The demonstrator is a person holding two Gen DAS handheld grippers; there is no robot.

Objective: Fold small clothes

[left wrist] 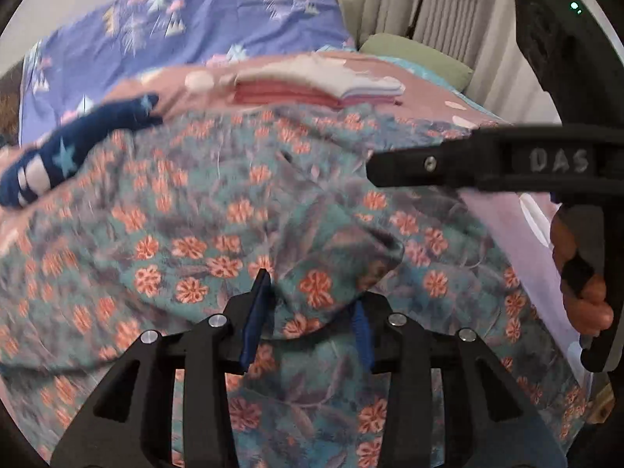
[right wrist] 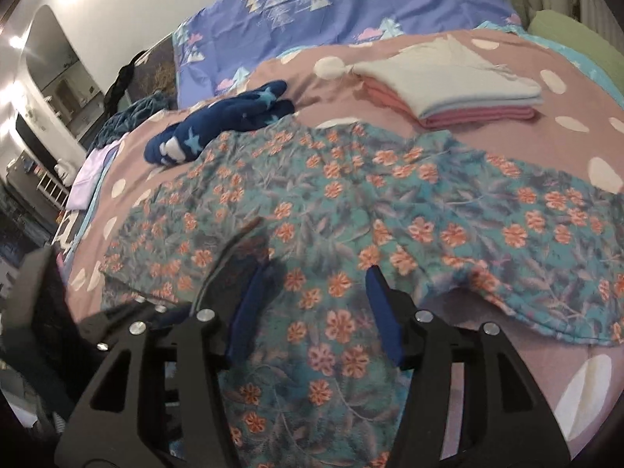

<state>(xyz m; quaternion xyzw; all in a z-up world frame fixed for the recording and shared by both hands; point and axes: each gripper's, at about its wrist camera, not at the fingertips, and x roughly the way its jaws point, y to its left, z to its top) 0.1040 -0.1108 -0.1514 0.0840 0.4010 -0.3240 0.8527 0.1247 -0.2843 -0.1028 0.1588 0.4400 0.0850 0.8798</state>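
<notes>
Bed cover: a dusty-pink sheet (right wrist: 487,54) with pale oval spots spread across mid-frame.
Far bedding: a purple-blue sheet (right wrist: 351,4) printed with pastel trees ran along the top.
Pillow: a green one (right wrist: 577,39) sat at the upper right.
Curtains: beige pleats (left wrist: 448,4) hung at the upper right.
Wall: pale, brightly lit at the upper left (right wrist: 117,4).
Left edge: blurred furniture in dim light.

The floral garment (right wrist: 351,210) is thin, matt woven cloth. The navy star garment (right wrist: 218,124) looks fleecy. The folded stack (right wrist: 452,89) is soft knit. Both grippers are matt black plastic with shiny metal screws.
</notes>
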